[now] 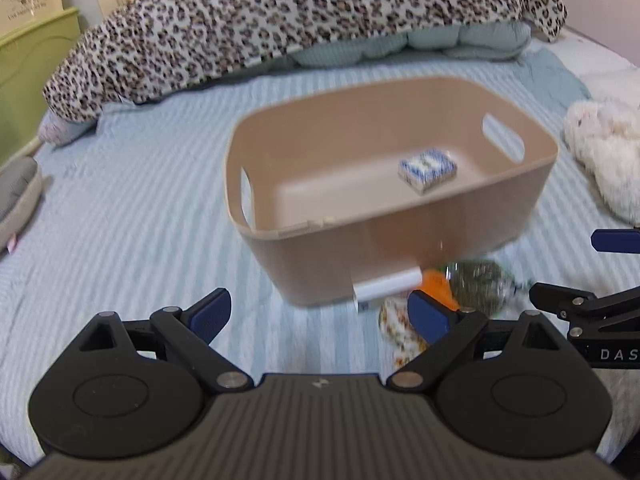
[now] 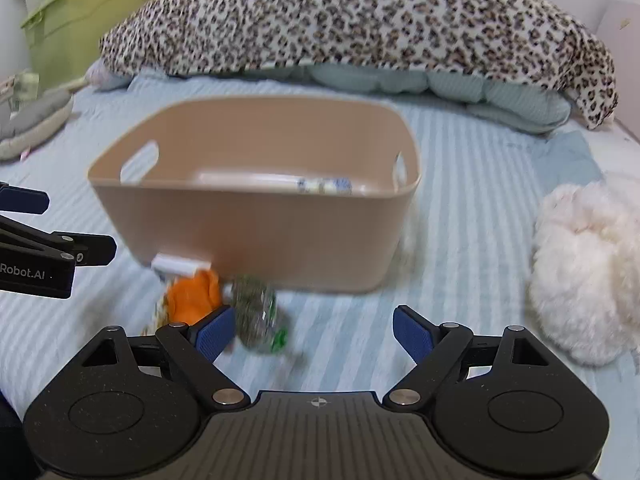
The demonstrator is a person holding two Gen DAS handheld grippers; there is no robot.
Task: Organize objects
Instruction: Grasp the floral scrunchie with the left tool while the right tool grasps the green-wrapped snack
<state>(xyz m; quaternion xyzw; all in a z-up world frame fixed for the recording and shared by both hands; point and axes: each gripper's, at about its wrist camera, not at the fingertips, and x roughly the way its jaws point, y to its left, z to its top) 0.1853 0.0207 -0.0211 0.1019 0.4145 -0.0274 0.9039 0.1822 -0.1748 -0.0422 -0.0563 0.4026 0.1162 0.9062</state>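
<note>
Now both grippers, left (image 1: 320, 316) and right (image 2: 314, 330), are wide open and hold nothing. At 12 o'clock from them a tan bin (image 1: 400, 248) sits on the striped bed (image 1: 120, 208), with a small blue box (image 1: 427, 169) inside. A white stick (image 1: 386, 286), an orange thing (image 2: 194, 292) and a green packet (image 2: 256, 316) lie by its front wall.
</note>
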